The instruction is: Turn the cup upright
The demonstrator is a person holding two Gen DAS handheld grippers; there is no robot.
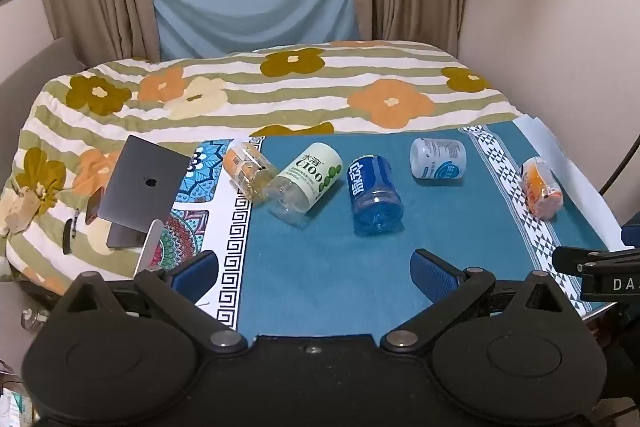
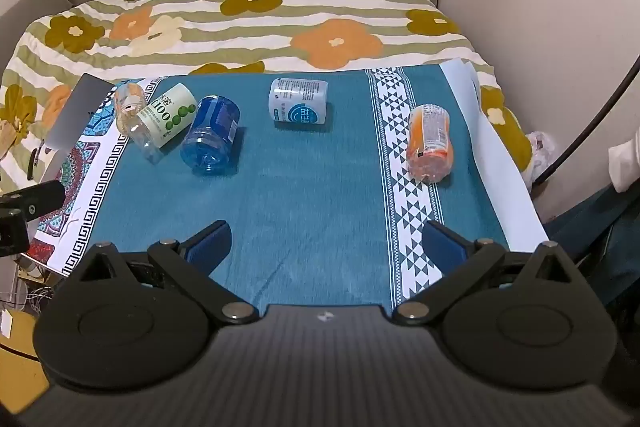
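While both tongs hover spread wide and hold nothing, five cups lie on their sides on the teal cloth (image 2: 320,195).
Left tongs (image 1: 314,269) face the blue cup (image 1: 374,193); right tongs (image 2: 326,247) sit between the white cup (image 2: 299,101) and orange cup (image 2: 429,143), well short of both.

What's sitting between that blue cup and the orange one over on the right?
One thing: the white cup on its side, set a little farther back than the blue cup and the orange cup. The rest is bare teal cloth. The right wrist view shows it best.
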